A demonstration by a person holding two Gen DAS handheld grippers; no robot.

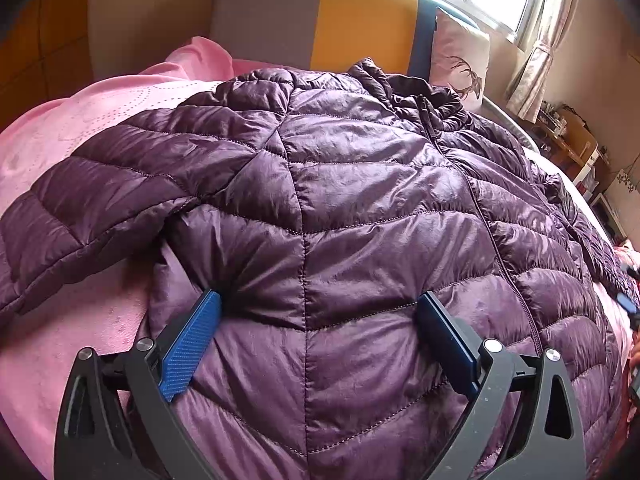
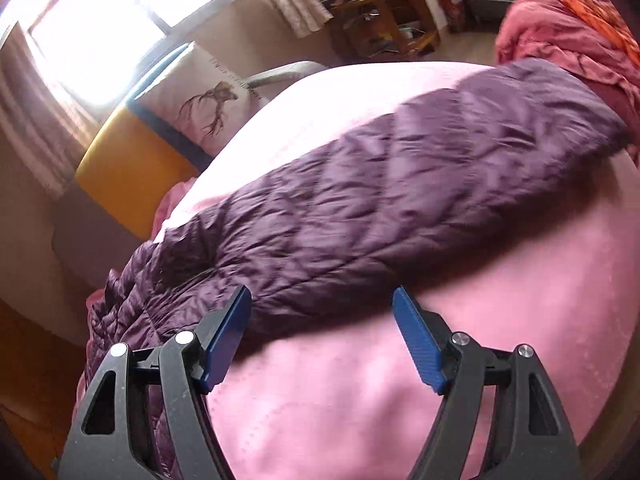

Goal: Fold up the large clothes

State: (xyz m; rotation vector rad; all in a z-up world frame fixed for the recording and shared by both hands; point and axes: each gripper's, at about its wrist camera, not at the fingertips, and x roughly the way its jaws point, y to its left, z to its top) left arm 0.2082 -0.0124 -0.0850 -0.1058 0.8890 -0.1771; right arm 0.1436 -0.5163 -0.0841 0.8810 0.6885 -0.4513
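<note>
My left claw (image 1: 318, 308) presses wide open on the jacket (image 1: 360, 184) spread flat across the bed (image 1: 72, 128), while my right claw (image 2: 322, 308), released, hovers toward the sleeve (image 2: 400, 184) at twelve o'clock for folding.

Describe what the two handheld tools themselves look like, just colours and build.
Both match: the left tool and right tool each have two dark grey plastic arms with triangular cutouts, silver round pivot bolts, and flat blue ribbed finger pads. No cables, markings or sleeves show.
</note>
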